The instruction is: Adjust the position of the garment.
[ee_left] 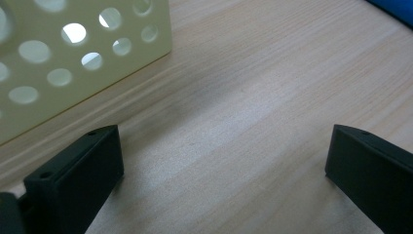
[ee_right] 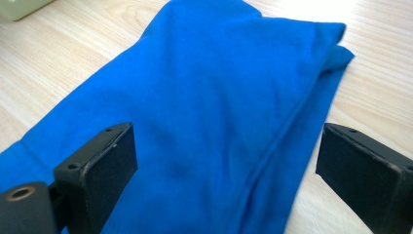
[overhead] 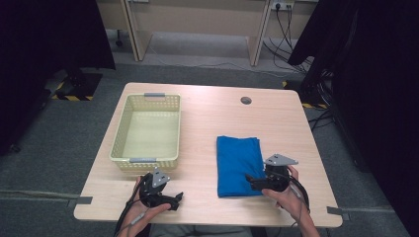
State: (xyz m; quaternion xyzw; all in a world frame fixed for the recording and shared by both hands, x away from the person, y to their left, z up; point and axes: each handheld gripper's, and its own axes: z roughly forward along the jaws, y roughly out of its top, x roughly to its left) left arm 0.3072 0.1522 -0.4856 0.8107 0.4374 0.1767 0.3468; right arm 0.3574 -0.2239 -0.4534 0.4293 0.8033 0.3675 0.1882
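A folded blue cloth (overhead: 238,163) lies on the right half of the wooden table (overhead: 212,118). My right gripper (overhead: 252,181) hovers over the cloth's near right corner, open, its jaws straddling the blue cloth (ee_right: 214,107) with nothing pinched. A pale yellow perforated basket (overhead: 148,131) stands empty on the left half. My left gripper (overhead: 177,198) is open near the front edge, just in front of the basket, over bare wood. The basket wall (ee_left: 63,53) fills the upper left of the left gripper view.
A small round grommet hole (overhead: 245,100) sits at the table's far side. Black curtains flank the table at left and right. A wooden desk frame and cables stand beyond it on the grey floor.
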